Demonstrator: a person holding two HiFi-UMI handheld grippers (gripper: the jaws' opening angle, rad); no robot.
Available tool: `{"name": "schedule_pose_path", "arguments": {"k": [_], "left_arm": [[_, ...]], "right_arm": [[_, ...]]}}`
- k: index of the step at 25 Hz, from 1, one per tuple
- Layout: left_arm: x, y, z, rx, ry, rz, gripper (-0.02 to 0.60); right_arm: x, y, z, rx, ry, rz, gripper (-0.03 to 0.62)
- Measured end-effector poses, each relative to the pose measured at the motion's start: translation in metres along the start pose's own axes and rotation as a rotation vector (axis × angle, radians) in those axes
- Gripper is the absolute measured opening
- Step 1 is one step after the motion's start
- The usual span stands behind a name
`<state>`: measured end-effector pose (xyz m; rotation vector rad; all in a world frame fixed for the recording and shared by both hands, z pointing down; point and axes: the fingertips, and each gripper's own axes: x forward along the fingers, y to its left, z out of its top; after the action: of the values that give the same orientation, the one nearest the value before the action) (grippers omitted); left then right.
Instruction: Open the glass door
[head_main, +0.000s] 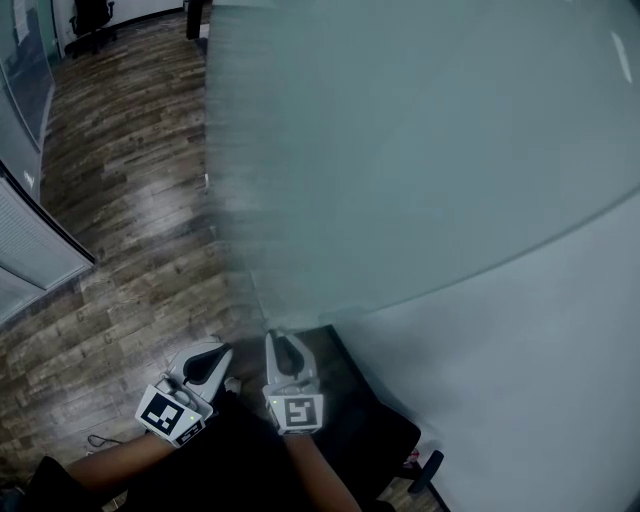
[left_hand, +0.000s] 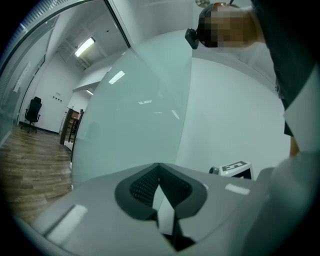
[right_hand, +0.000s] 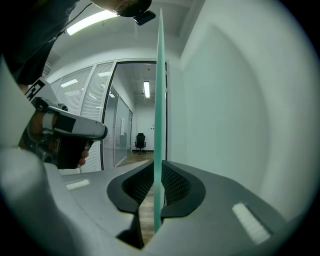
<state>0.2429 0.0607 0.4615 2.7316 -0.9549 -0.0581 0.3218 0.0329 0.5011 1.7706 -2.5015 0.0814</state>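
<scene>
The frosted glass door (head_main: 400, 150) fills the upper right of the head view and stands ajar from the white wall (head_main: 520, 340). Its greenish free edge (right_hand: 160, 75) runs upright between the pads of my right gripper (right_hand: 158, 167), which is shut on it; in the head view that gripper (head_main: 283, 340) sits at the door's lower edge. My left gripper (head_main: 205, 352) hangs just to its left, off the glass, shut with nothing between its tips (left_hand: 160, 167). The door pane (left_hand: 135, 125) rises ahead of it.
Wood plank floor (head_main: 120, 180) stretches left and away. A partition with blinds (head_main: 30, 250) lines the far left. An office chair (head_main: 92, 20) stands at the corridor's end. A dark object on wheels (head_main: 425, 470) lies by my feet.
</scene>
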Motion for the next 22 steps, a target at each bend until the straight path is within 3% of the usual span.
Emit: {"name": "schedule_pose_path", "arguments": {"k": [8, 13, 22], "left_arm": [[0.007, 0.001, -0.014, 0.008, 0.031, -0.044, 0.000], [0.015, -0.006, -0.016, -0.038, 0.043, -0.109, 0.000], [0.025, -0.011, -0.029, -0.052, 0.080, -0.187, 0.000]], "right_arm": [[-0.002, -0.014, -0.001, 0.013, 0.008, -0.042, 0.044], [-0.007, -0.027, -0.006, 0.013, 0.032, -0.067, 0.046], [-0.010, -0.045, -0.001, -0.001, 0.015, -0.130, 0.051]]}}
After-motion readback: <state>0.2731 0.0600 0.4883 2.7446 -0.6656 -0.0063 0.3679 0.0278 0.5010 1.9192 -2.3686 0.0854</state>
